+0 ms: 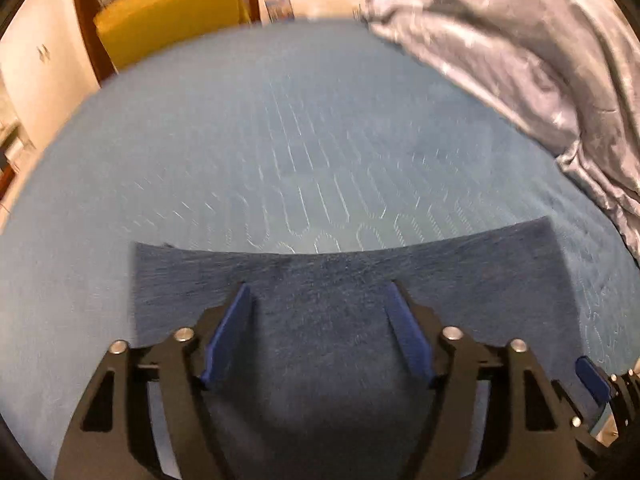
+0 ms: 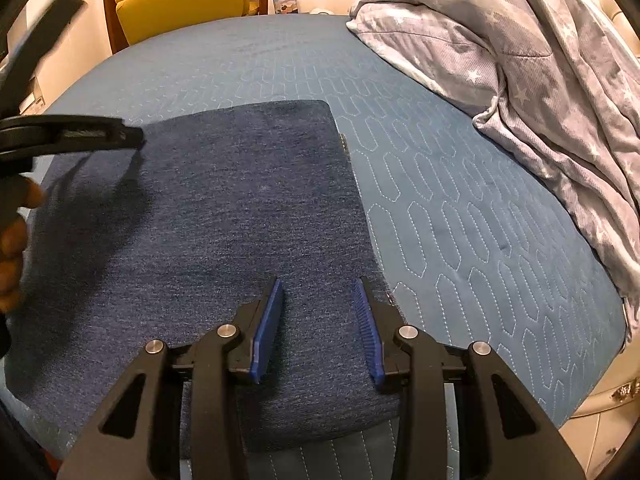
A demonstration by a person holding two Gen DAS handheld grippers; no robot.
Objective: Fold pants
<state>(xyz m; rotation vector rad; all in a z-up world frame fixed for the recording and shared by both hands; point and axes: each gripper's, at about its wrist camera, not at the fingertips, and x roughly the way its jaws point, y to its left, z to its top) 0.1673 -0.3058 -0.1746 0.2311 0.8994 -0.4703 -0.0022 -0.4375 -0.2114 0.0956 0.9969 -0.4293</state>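
Note:
The dark blue pants [image 2: 224,208] lie folded flat in a neat rectangle on the blue quilted bed cover [image 2: 460,208]. They also show in the left wrist view [image 1: 344,304], which is motion-blurred. My left gripper [image 1: 318,292] is open and empty, hovering over the pants' near part. It also shows from the side at the left of the right wrist view [image 2: 132,136], above the pants' left edge. My right gripper [image 2: 318,284] is open and empty, just above the pants near their right edge. One of its blue pads [image 1: 592,380] shows at the lower right of the left wrist view.
A crumpled grey star-print duvet [image 2: 532,80] is piled along the bed's right side. A yellow armchair [image 2: 184,0] stands beyond the far edge. The bed's near right edge drops off by a cream bed frame [image 2: 600,420].

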